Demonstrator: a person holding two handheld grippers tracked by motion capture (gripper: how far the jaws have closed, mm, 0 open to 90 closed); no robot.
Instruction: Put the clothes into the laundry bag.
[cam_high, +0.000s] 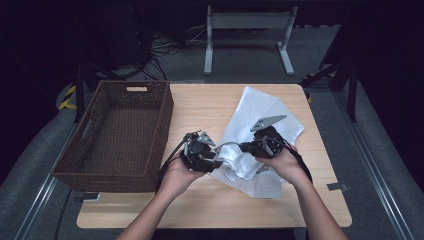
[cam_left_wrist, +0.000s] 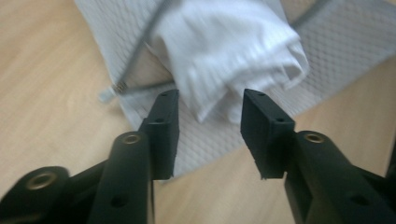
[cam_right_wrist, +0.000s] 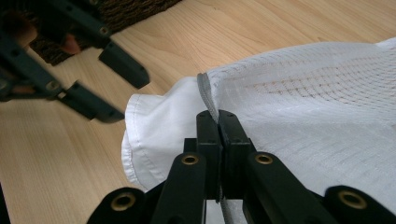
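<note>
Stuffing the white cloth (cam_left_wrist: 233, 65) into the mesh bag (cam_right_wrist: 317, 93): your right gripper (cam_right_wrist: 218, 116) pinches the bag's rim shut, left gripper (cam_left_wrist: 210, 126) at lower centre is half-open and empty; next, regrip the cloth.

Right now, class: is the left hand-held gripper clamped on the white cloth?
No: left hand-held gripper has its jaws apart, the white cloth just beyond them.

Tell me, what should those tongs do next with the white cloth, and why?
Probably the left tongs should close on the white cloth and push it deeper into the mesh bag: their jaws stand open at its protruding end, while the right tongs pinch the bag's rim.
</note>
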